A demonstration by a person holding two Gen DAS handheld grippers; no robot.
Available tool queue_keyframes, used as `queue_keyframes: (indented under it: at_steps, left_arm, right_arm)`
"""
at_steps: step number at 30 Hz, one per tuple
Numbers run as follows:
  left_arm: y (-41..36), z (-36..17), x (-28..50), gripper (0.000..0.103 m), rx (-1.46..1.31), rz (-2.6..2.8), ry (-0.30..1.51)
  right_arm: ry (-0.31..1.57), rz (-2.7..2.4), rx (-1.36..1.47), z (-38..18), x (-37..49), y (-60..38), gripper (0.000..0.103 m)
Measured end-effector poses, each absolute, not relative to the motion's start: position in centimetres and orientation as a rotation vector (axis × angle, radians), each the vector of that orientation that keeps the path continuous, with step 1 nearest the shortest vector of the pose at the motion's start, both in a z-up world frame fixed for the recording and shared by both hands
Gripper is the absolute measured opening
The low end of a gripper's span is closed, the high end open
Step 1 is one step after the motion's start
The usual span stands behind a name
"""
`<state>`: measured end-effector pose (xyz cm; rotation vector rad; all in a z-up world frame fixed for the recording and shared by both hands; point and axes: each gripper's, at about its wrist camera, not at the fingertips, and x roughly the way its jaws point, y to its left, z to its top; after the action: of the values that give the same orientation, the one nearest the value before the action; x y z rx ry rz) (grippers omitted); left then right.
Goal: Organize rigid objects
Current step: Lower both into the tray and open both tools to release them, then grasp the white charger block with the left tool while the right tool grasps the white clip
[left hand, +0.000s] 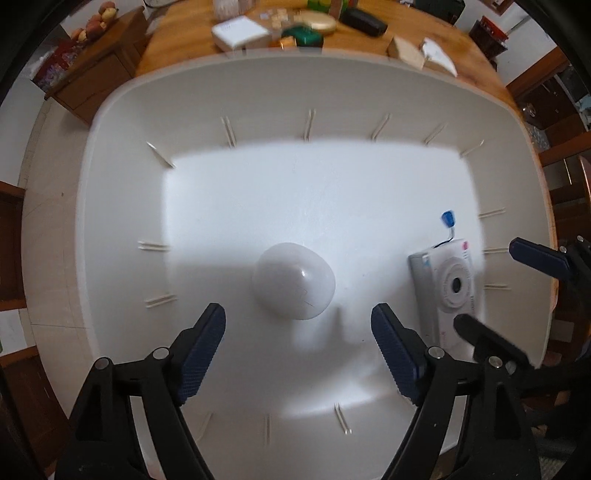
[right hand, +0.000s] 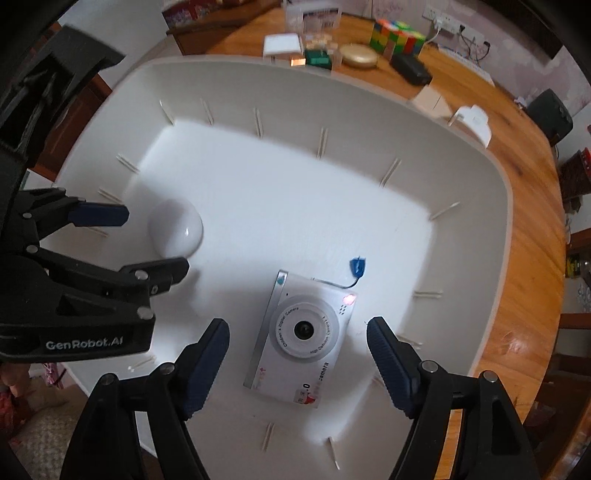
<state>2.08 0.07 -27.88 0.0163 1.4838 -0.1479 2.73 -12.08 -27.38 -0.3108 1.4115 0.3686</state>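
Observation:
A large white bin (left hand: 122,122) sits on a wooden table; it also shows in the right wrist view (right hand: 495,192). On its floor lie a white rounded egg-like object (left hand: 293,285) (right hand: 175,229) and a white children's digital camera (left hand: 452,288) (right hand: 303,338) with a blue strap tag (right hand: 357,266). My left gripper (left hand: 298,326) is open and empty just above the white object. My right gripper (right hand: 297,341) is open and empty above the camera, its fingers either side of it, not touching. The right gripper (left hand: 495,291) shows at the right of the left wrist view.
Beyond the bin the table (right hand: 535,258) holds a white box (left hand: 240,33), a green box (left hand: 306,37), a gold oval tin (right hand: 359,55), a black case (right hand: 410,68), coloured cube puzzles (right hand: 397,35), wooden blocks and small white boxes (right hand: 474,122). A wooden cabinet (left hand: 92,70) stands left.

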Motion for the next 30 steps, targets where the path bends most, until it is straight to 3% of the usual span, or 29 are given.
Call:
queue_keyframes:
  at_steps: [17,23,30]
  left_arm:
    - [3.8,-15.5,6.1,0.084,-0.079,-0.095,1.258]
    - [3.8,-10.9,9.0,0.084,0.0,-0.089,1.159]
    - [3.3,-9.2,13.1,0.084,0.201,-0.162,1.086]
  right_arm:
    - [1.238,0.339,-0.176,-18.5,3.7,-15.0,0.078]
    - [1.183,0.318,-0.139,-14.7,5.8,-16.7,0.078]
    - [1.125,0.244,-0.09,-10.3,9.9,-19.1,0.078]
